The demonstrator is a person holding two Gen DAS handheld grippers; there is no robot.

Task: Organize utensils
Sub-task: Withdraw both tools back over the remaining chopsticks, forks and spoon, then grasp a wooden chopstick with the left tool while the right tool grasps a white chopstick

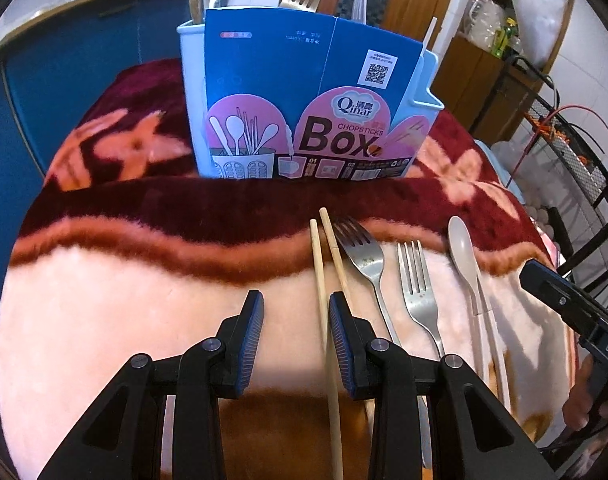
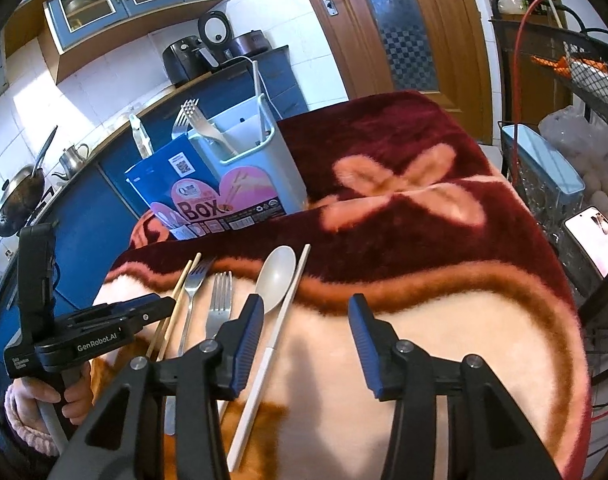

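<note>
A pale blue utensil holder (image 1: 192, 92) with a blue "Chopsticks Box" card (image 1: 304, 92) stands at the back of the blanket-covered table; forks and a chopstick stick out of it. It also shows in the right wrist view (image 2: 288, 176). On the blanket lie two wooden chopsticks (image 1: 319, 276), two metal forks (image 1: 364, 260) (image 1: 418, 284), a beige spoon (image 1: 462, 252) and a white chopstick (image 2: 272, 344). My left gripper (image 1: 296, 336) is open, one wooden chopstick lying between its fingers. My right gripper (image 2: 304, 340) is open and empty, beside the spoon (image 2: 278, 280).
The table is covered by a red and pink floral blanket (image 1: 144, 300). A wire rack (image 1: 576, 152) with eggs stands to the right. A phone (image 2: 596, 236) lies at the right edge. Blue kitchen cabinets (image 2: 88, 216) with a wok and appliances are behind.
</note>
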